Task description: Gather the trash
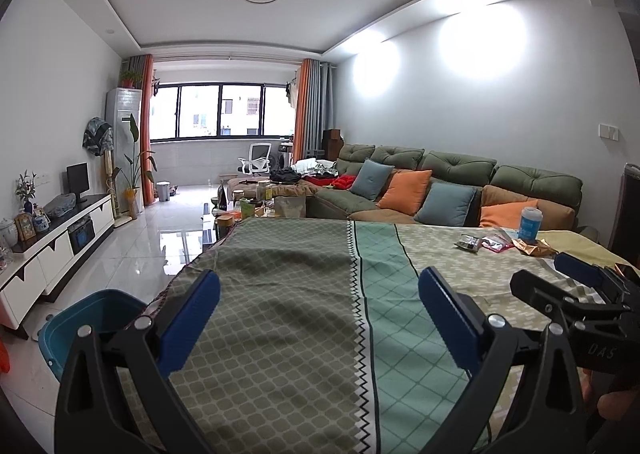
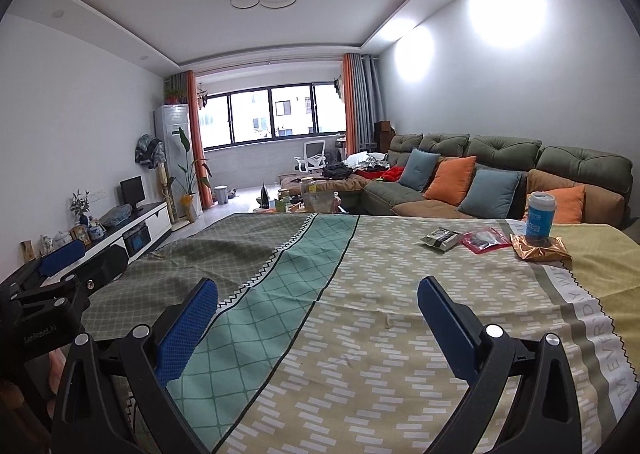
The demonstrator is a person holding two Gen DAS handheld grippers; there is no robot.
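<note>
On the patterned tablecloth [image 2: 360, 294] at the far right lie a black-and-white wrapper [image 2: 441, 238], a red wrapper [image 2: 485, 240] and a copper foil wrapper [image 2: 541, 250], with a blue-and-white cup [image 2: 540, 217] standing on the foil. They also show in the left wrist view: black wrapper [image 1: 469, 242], red wrapper [image 1: 497, 242], foil [image 1: 535, 246], cup [image 1: 530, 223]. My left gripper [image 1: 319, 312] is open and empty over the cloth's left part. My right gripper [image 2: 318, 318] is open and empty, well short of the wrappers.
A teal bin [image 1: 86, 328] stands on the floor left of the table. A green sofa [image 2: 500, 169] with cushions lies behind the table. A cluttered coffee table [image 1: 256, 201] and a white TV cabinet [image 1: 56, 250] stand further off.
</note>
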